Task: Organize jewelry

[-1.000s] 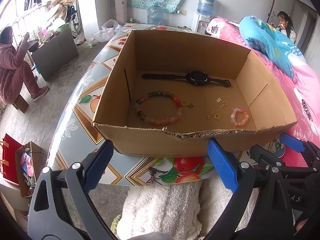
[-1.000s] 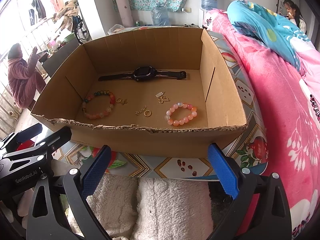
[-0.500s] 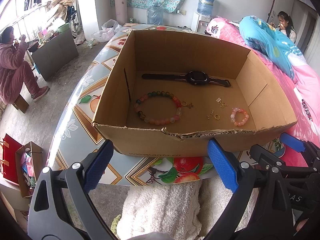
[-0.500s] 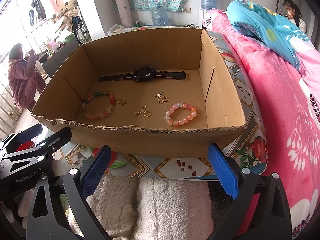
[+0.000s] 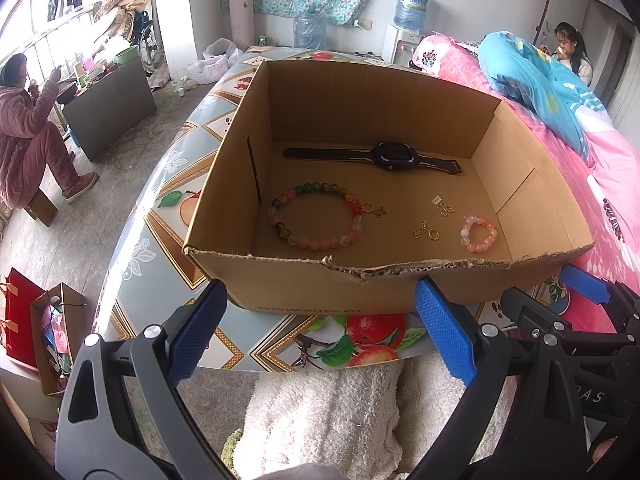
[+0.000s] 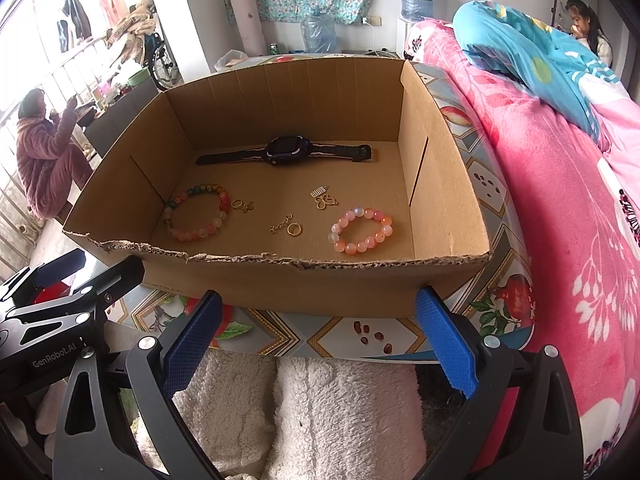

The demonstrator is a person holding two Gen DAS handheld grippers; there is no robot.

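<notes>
An open cardboard box (image 5: pixel 304 288) (image 6: pixel 320 292) stands on a fruit-patterned table. On its floor lie a black watch (image 5: pixel 394 157) (image 6: pixel 289 149), a multicoloured bead bracelet (image 5: pixel 316 216) (image 6: pixel 198 212), a small pink bead bracelet (image 5: pixel 478 233) (image 6: pixel 361 231), a gold ring with a chain piece (image 5: pixel 427 232) (image 6: pixel 287 227) and small gold charms (image 5: pixel 443 207) (image 6: pixel 323 197). My left gripper (image 5: pixel 320 336) and right gripper (image 6: pixel 318 340) are both open and empty, held just in front of the box's near wall.
A pink bed with a blue quilt (image 6: pixel 540 64) runs along the right. White fluffy cloth (image 6: pixel 312 412) lies below the grippers. One person sits at the left (image 5: pixel 28 136), another at the back right (image 5: pixel 568 48). Bags (image 5: pixel 44 340) stand on the floor at left.
</notes>
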